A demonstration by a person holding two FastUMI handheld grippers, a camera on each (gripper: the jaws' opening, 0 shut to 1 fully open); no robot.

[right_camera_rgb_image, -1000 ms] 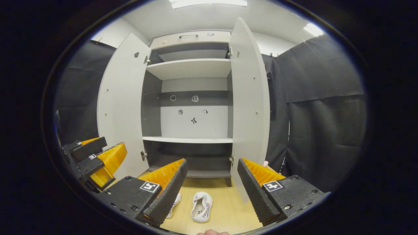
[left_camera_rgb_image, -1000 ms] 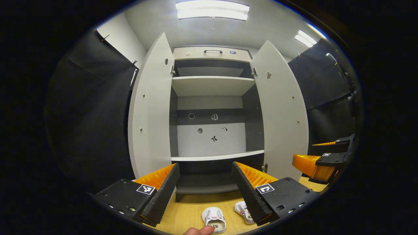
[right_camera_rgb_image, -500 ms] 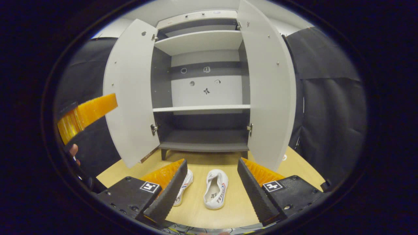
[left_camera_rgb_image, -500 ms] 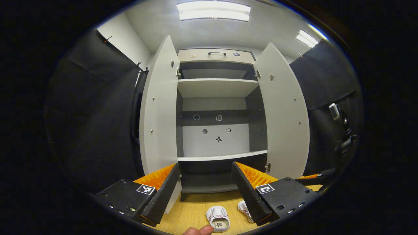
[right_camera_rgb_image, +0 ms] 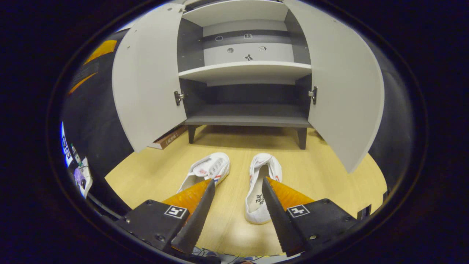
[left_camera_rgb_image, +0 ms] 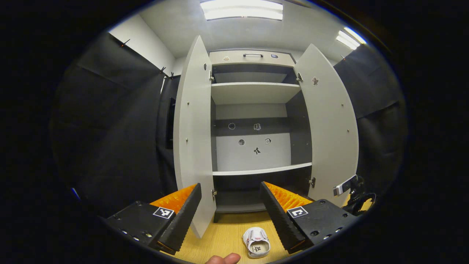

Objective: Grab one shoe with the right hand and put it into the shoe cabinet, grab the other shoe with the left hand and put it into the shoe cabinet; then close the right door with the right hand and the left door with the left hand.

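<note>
Right gripper [right_camera_rgb_image: 236,190] jaws spread, empty, angled down over wooden floor [right_camera_rgb_image: 322,176]. Right shoe [right_camera_rgb_image: 262,187] lies partly between its fingers, not gripped; left shoe [right_camera_rgb_image: 207,170] just beside, near left finger. Shoe cabinet [right_camera_rgb_image: 249,69] ahead, both doors wide open, shelves bare. Left gripper [left_camera_rgb_image: 231,200] jaws spread, empty, faces cabinet; one shoe [left_camera_rgb_image: 256,242] on floor below between fingers.

Your left gripper view sits upright, facing straight into the open shoe cabinet [left_camera_rgb_image: 253,121] from a little way back. Your right gripper view tilts down at the wooden floor [right_camera_rgb_image: 322,172] near the white shoes [right_camera_rgb_image: 262,187]. Both views share the cabinet's shelves and open doors.
</note>
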